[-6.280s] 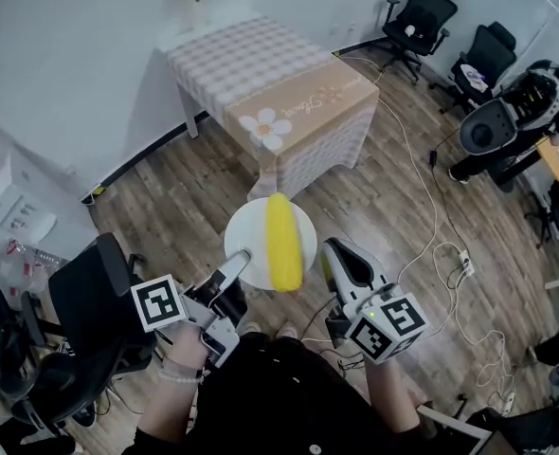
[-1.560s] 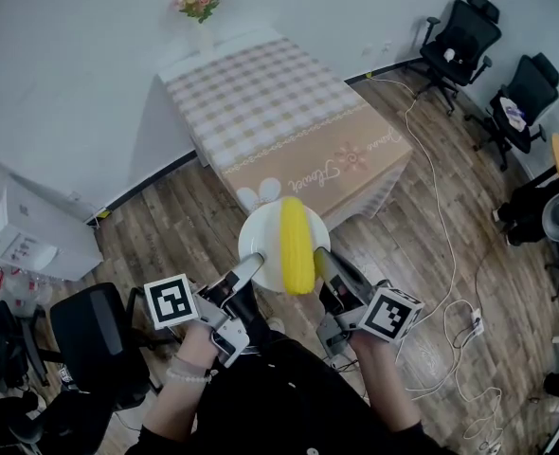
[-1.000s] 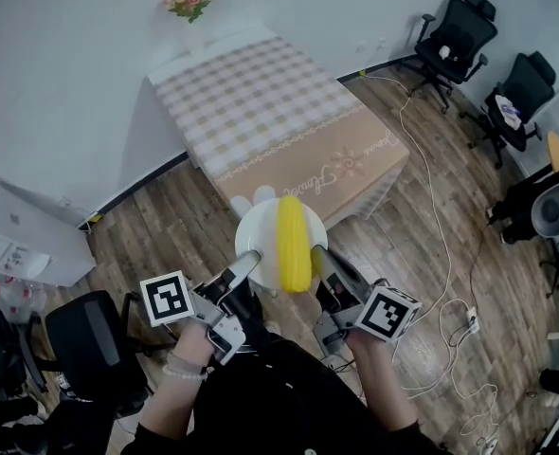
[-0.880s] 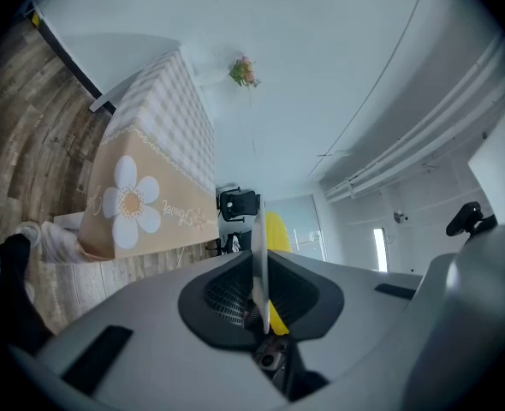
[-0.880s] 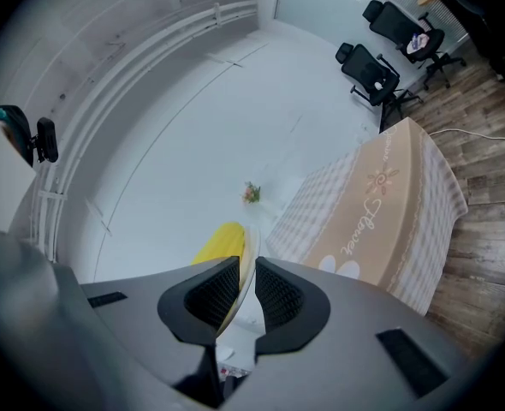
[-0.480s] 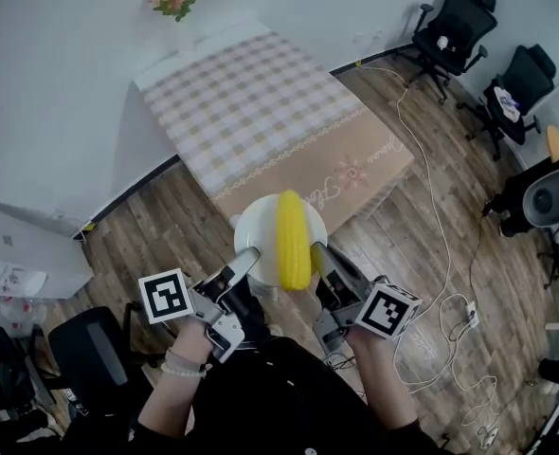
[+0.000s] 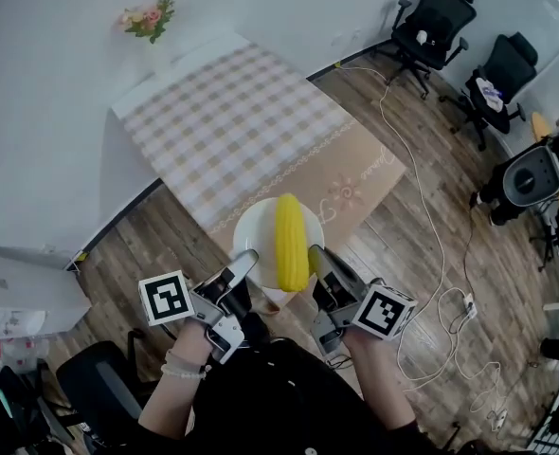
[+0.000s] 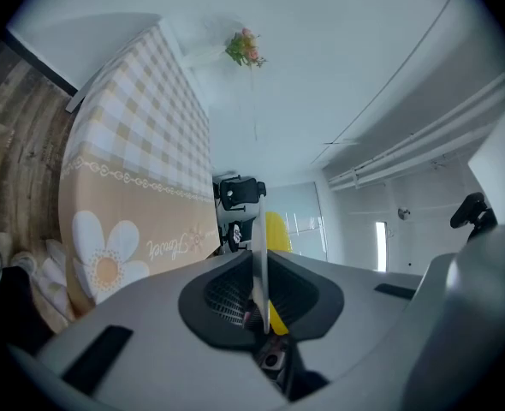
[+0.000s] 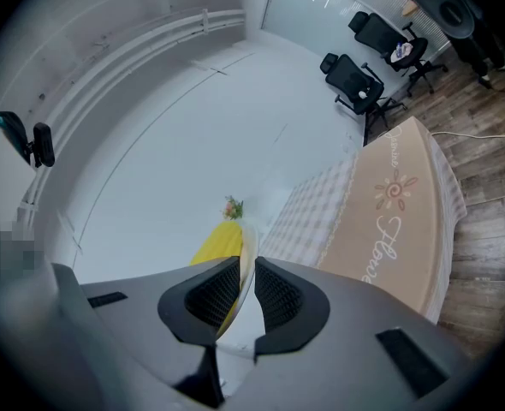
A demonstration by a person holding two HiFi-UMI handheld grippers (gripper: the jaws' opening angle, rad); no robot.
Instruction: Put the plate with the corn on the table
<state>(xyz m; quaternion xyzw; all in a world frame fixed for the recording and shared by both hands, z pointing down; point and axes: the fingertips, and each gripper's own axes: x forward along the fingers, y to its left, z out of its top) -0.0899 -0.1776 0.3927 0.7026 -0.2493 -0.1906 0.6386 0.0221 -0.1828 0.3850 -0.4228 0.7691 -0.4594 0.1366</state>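
Apparently the left claw [image 7: 246,257] and right claw [image 7: 314,252] pinch the plate [image 7: 252,231].

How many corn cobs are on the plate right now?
1. The corn cob lies across the middle of the plate, which the left gripper and right gripper clamp at its near rim. Nothing else shows on it.
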